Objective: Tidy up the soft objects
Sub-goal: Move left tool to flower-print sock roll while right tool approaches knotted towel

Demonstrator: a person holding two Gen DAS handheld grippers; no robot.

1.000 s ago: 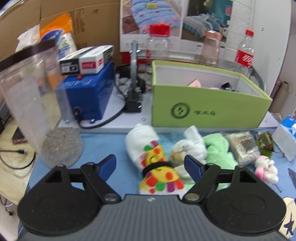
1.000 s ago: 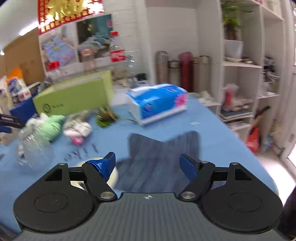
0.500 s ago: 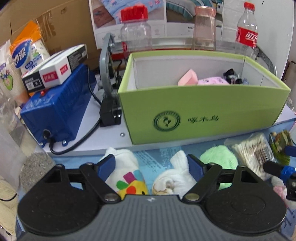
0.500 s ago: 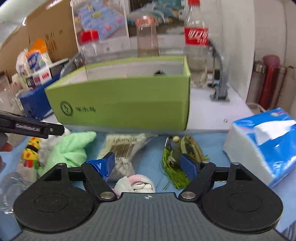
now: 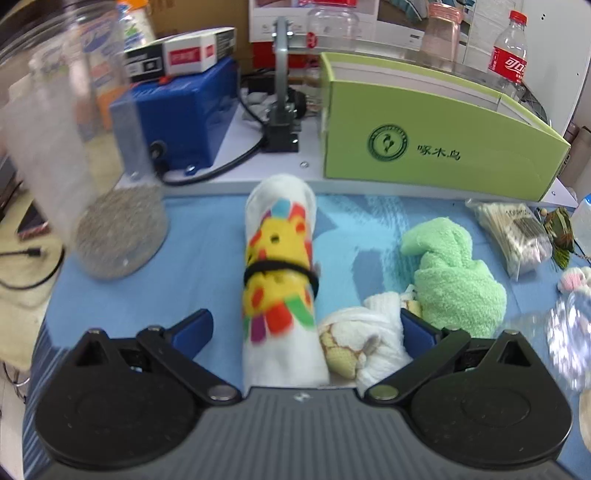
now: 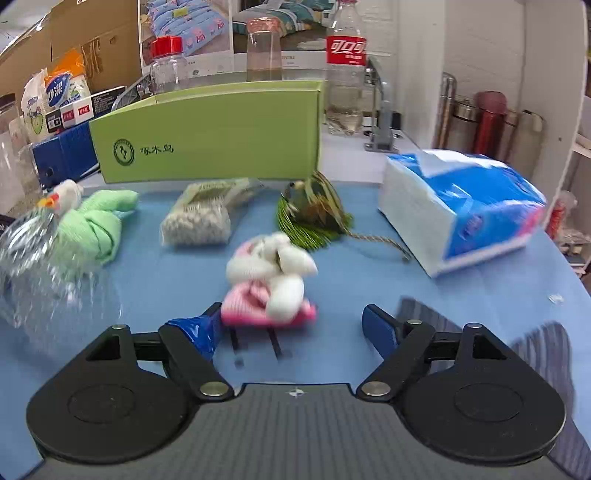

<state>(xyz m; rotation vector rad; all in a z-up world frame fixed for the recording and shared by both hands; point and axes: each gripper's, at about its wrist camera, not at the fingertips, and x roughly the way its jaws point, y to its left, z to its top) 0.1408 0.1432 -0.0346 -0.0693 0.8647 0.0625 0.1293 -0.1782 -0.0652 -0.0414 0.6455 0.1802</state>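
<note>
Blue table top [image 6: 461, 295], with a raised white ledge [image 5: 258, 173] at its far edge, ahead of the gripper. Behind the ledge: brown cardboard sheets [image 6: 92, 48] and bedding posters [image 6: 184, 22] against a white wall [image 6: 480, 48]. Farther right, white shelving [image 6: 554, 110] (contents blurred). Lighting bright and even.

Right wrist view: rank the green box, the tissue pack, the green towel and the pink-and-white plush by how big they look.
1. green box
2. tissue pack
3. green towel and pink-and-white plush: these look alike in size, and the plush lies nearer the camera, so their order is unsure.
</note>
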